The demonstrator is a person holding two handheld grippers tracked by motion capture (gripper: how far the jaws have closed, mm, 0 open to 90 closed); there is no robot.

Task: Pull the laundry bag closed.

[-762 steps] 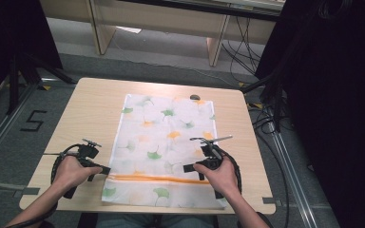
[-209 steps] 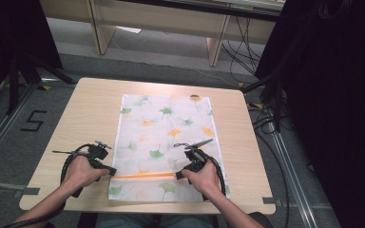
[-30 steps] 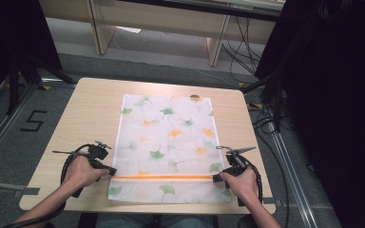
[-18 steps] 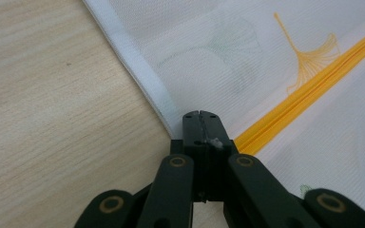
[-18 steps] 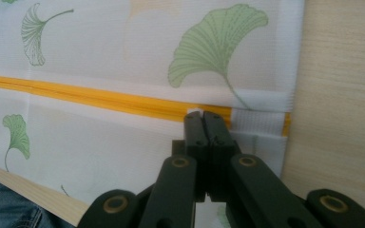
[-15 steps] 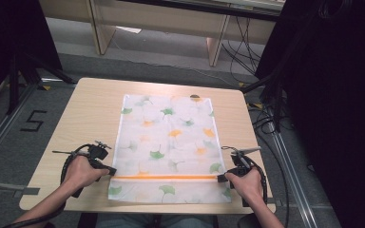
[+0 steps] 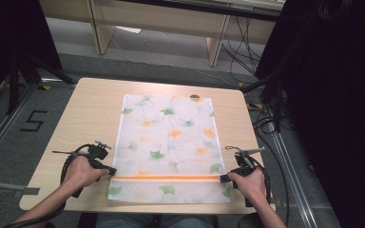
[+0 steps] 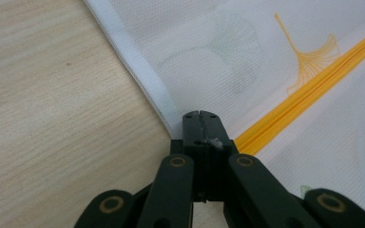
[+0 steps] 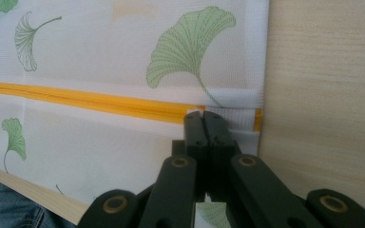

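Pale wood table (image 7: pixel 83 123) carries your white mesh bag (image 7: pixel 168 137) with ginkgo leaves, lying flat at the middle. Your left gripper (image 8: pixel 200 114) sits with jaws pressed together at the left end of the orange zipper (image 7: pixel 164 177), on the bag's edge. Your right gripper (image 9: pixel 203 114) is clamped shut at the zipper's right end.

Closed jaws at yellow zipper (image 8: pixel 309 88) end, white mesh bag (image 8: pixel 228 42), wooden table (image 8: pixel 52 118)

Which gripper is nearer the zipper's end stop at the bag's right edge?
Right. The right gripper sits at that zipper end; the left gripper is at the opposite edge.
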